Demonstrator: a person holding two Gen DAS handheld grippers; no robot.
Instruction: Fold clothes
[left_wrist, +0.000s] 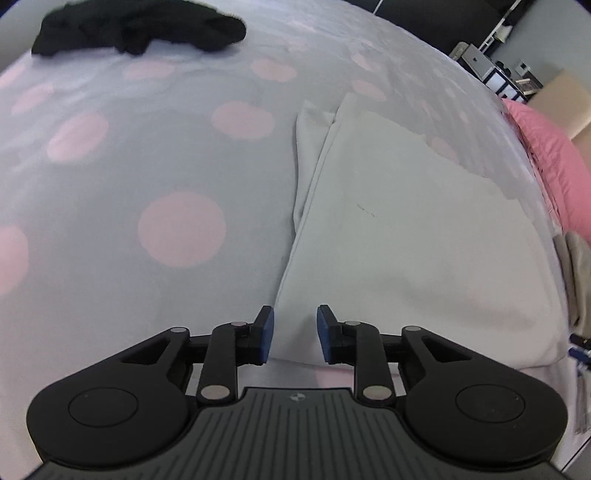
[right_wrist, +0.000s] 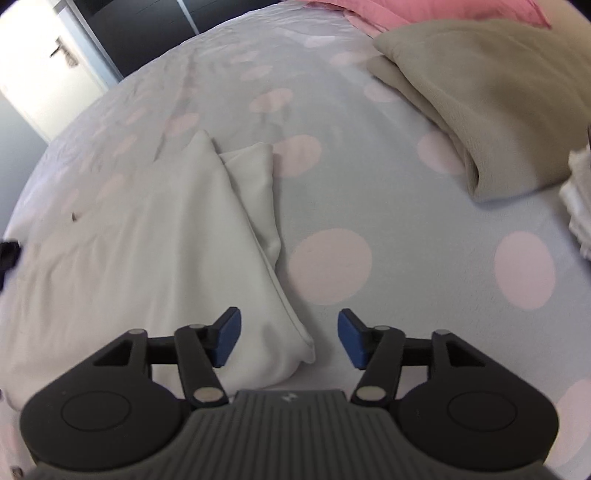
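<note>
A white garment (left_wrist: 413, 236) lies folded flat on the pale bedcover with pink dots (left_wrist: 147, 166). My left gripper (left_wrist: 294, 334) hovers over the garment's near left corner; its blue pads (left_wrist: 266, 334) stand apart, nothing pinched between them. In the right wrist view the same white garment (right_wrist: 147, 251) spreads to the left, a folded sleeve sticking out at its far edge. My right gripper (right_wrist: 289, 338) is open wide above the garment's near right corner, which lies loose between the jaws, untouched by the pads.
A crumpled black garment (left_wrist: 140, 29) lies at the bed's far left. A folded beige garment (right_wrist: 491, 92) and a white pile (right_wrist: 580, 199) sit at the right. Pink pillow (left_wrist: 554, 158) lies at the bed's edge, shelves (left_wrist: 491, 62) beyond. A white door (right_wrist: 48, 66) stands far left.
</note>
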